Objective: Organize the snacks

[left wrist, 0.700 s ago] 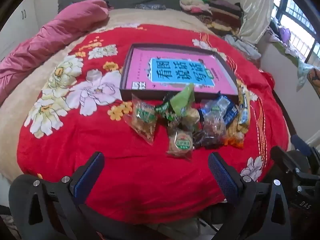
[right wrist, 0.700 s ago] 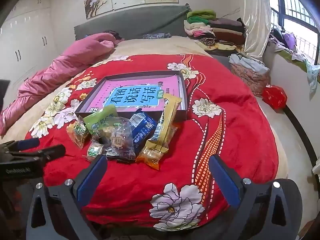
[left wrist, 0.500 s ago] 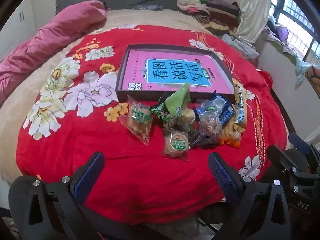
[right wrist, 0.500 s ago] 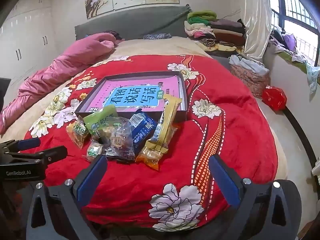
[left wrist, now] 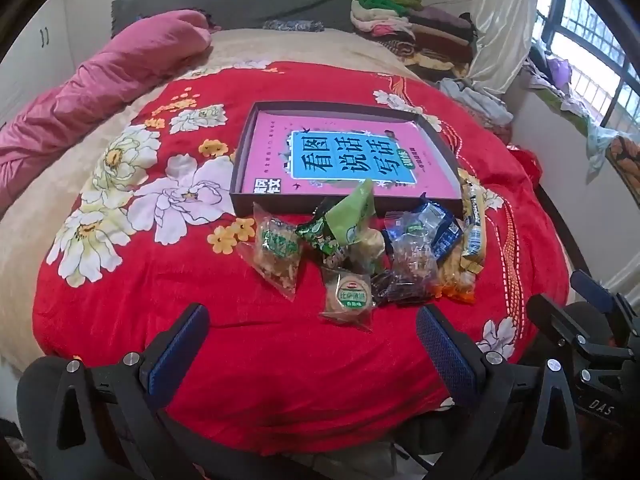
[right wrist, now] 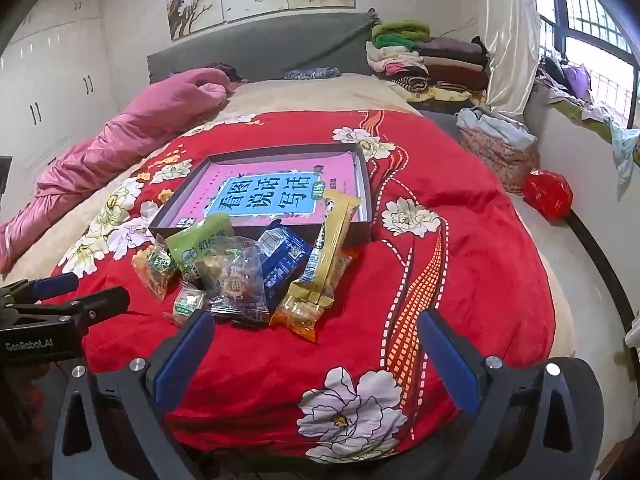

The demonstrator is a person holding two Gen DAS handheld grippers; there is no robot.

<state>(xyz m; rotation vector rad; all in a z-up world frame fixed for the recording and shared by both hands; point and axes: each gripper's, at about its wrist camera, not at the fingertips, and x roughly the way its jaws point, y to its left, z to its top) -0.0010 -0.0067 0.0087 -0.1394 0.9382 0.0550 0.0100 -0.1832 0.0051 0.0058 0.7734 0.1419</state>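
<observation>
Several wrapped snacks lie in a heap (left wrist: 368,256) (right wrist: 244,272) on a red flowered blanket. Nearest me is a round cake in a clear wrapper (left wrist: 347,297) (right wrist: 187,303); a long gold bar (right wrist: 327,252) leans on the tray's front wall at the right. Behind the heap sits a shallow dark tray (left wrist: 256,128) (right wrist: 366,200) with a pink and blue book in it. My left gripper (left wrist: 312,344) hangs open short of the round cake. My right gripper (right wrist: 314,354) is open too, with nothing between its fingers, just short of the heap.
A rolled pink quilt (left wrist: 120,80) (right wrist: 132,132) lies along the bed's left side. Folded clothes (right wrist: 424,56) are stacked at the head, right. A red bag (right wrist: 548,194) lies on the floor by the window wall. The blanket's front edge drops off below both grippers.
Both views have drawn slightly closer to the snack heap, and the left view has tipped up a little. Both grippers stay open and the snacks have not moved.
</observation>
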